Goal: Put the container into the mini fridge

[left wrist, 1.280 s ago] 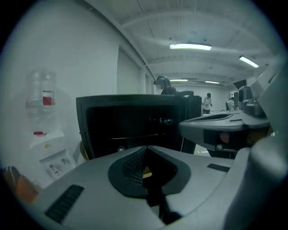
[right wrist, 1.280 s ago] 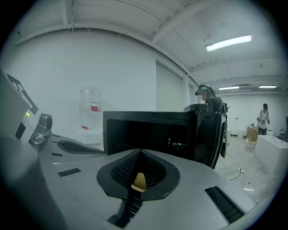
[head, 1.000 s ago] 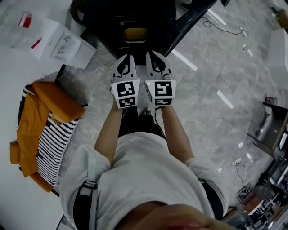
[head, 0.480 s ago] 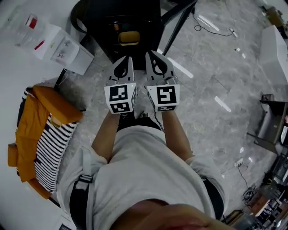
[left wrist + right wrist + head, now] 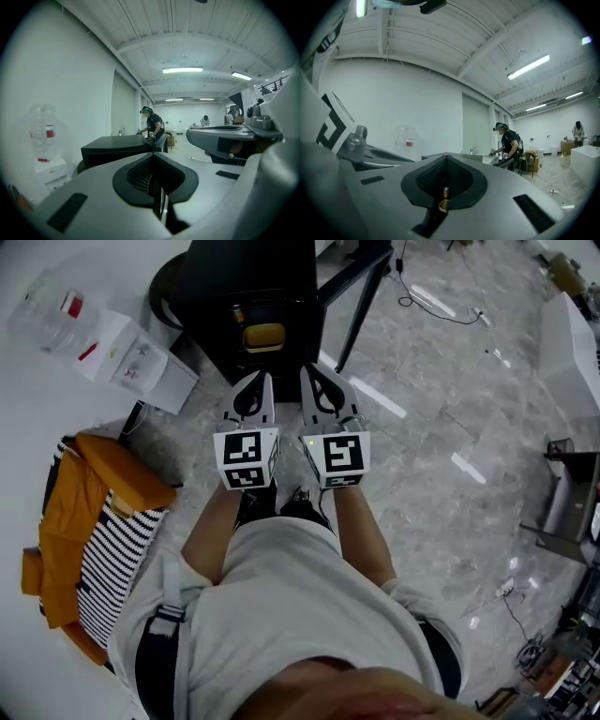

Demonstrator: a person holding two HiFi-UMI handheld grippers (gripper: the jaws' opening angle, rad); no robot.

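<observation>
A black mini fridge [image 5: 251,282] stands on the floor ahead of me, its door [image 5: 361,270] swung open to the right. Inside its open front lies a yellow container [image 5: 263,337], with a small bottle to its left. My left gripper [image 5: 255,382] and right gripper [image 5: 316,376] are held side by side just in front of the opening, both shut and empty. The left gripper view looks over shut jaws [image 5: 157,161] at the fridge's black top [image 5: 119,146]. A sliver of yellow shows past the shut jaws [image 5: 444,180] in the right gripper view.
A white water dispenser [image 5: 127,351] with a clear bottle stands left of the fridge. A chair with orange cloth and a striped cushion [image 5: 94,521] is at my left. White furniture [image 5: 572,343] and cables lie to the right. Another person [image 5: 151,124] works far off.
Both grippers have risen together, still shut and side by side. The head view has shifted, so more of the fridge's top and the dispenser shows.
</observation>
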